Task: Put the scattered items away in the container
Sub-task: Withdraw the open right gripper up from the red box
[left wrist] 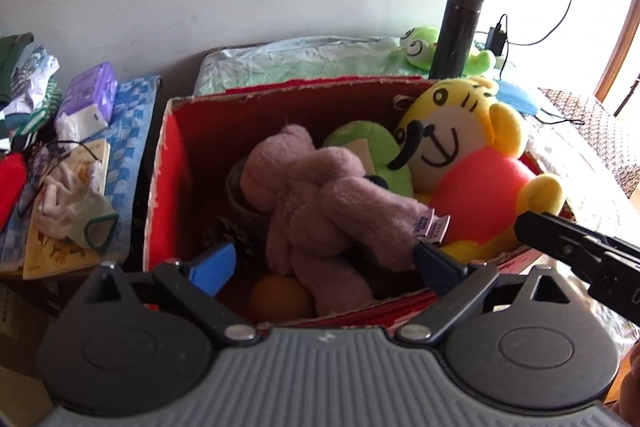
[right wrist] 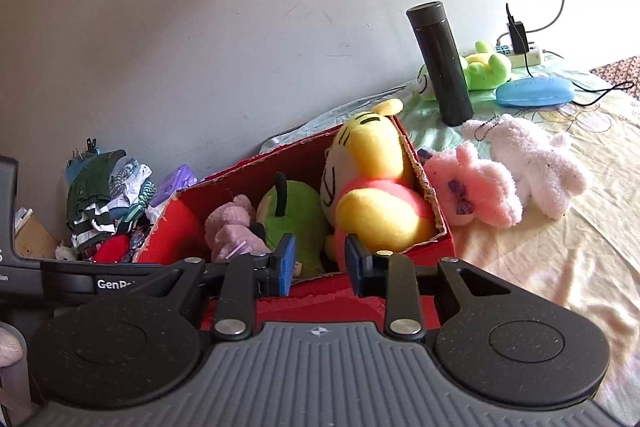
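Pink plush (right wrist: 474,187) lies on the bed just right of the red box (right wrist: 424,183) — nearer the right gripper (right wrist: 320,263), fingers narrow and empty; the left gripper (left wrist: 324,263) hangs wide over the mauve plush (left wrist: 320,203) inside.

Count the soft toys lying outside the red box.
3: a pink plush beside the red box, a white plush next to it, and a green frog behind the black flask. Others may be hidden.
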Demonstrator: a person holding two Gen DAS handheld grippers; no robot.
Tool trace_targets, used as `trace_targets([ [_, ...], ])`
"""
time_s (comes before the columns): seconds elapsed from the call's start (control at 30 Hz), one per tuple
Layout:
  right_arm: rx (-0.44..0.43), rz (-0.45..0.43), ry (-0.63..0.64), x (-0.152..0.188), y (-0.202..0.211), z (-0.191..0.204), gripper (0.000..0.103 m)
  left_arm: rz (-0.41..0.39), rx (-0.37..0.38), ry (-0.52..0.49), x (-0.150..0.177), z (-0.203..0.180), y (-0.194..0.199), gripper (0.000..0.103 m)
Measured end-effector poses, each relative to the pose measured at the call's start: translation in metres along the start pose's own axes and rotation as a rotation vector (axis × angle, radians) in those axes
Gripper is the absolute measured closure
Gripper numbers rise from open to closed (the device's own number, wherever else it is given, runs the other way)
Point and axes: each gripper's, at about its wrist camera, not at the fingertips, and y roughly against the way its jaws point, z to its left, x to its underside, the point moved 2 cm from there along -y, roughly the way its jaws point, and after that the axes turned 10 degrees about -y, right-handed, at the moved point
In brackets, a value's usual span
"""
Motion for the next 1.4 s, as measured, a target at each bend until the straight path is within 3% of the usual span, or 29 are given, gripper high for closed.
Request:
trace_targets([
  [0.33,-0.002,-0.011,-0.032,0.002,0.000,-0.003,0.076,0.022,-0.046,0.084,0.007,0.006,0.005,0.001],
  [0.5,0.030,-0.024,0.028,0.006,-0.003,0.006,0.075,0.023,-0.047,0.108,0.009,0.008,0.006,0.001],
  [0.8,0.047,-0.028,0.047,0.008,-0.007,0.012,0.066,0.031,-0.053,0.117,0.009,0.007,0.001,0.001],
  [0.93,0.046,-0.039,0.098,0.014,-0.009,0.021,0.051,0.027,-0.067,0.114,0.010,0.007,0.000,0.001],
  [1.4,0.058,-0.055,0.071,0.015,-0.014,0.021,0.050,0.056,-0.029,0.125,0.009,0.013,-0.006,0.001],
])
